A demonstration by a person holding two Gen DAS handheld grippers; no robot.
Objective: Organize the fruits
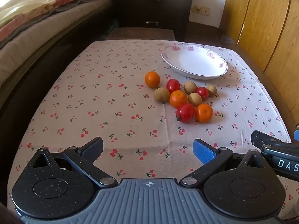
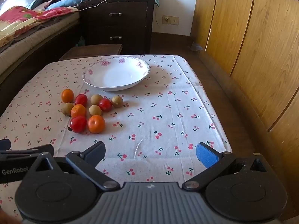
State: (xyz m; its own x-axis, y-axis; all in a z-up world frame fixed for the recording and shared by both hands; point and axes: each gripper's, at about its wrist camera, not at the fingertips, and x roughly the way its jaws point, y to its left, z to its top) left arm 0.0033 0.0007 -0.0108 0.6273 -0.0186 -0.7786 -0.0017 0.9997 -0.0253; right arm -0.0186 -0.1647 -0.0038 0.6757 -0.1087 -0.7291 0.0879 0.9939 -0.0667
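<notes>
Tablecloth (image 1: pixel 112 112) bare beside fruit cluster (image 1: pixel 182 97)

The bed (image 1: pixel 28 28) and wardrobe (image 1: pixel 261 28) run off the picture edges, the right gripper (image 1: pixel 276 149) shows only partly, and the tabletop (image 1: pixel 112 112) has its near edge hidden.

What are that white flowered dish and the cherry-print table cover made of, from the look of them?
The white dish with pink flowers looks like glazed ceramic or porcelain: smooth, glossy, thin-rimmed, though opal glass or melamine is possible. The cherry-print table cover looks like matte woven cloth, likely cotton: it shows fold creases and no shine.
</notes>
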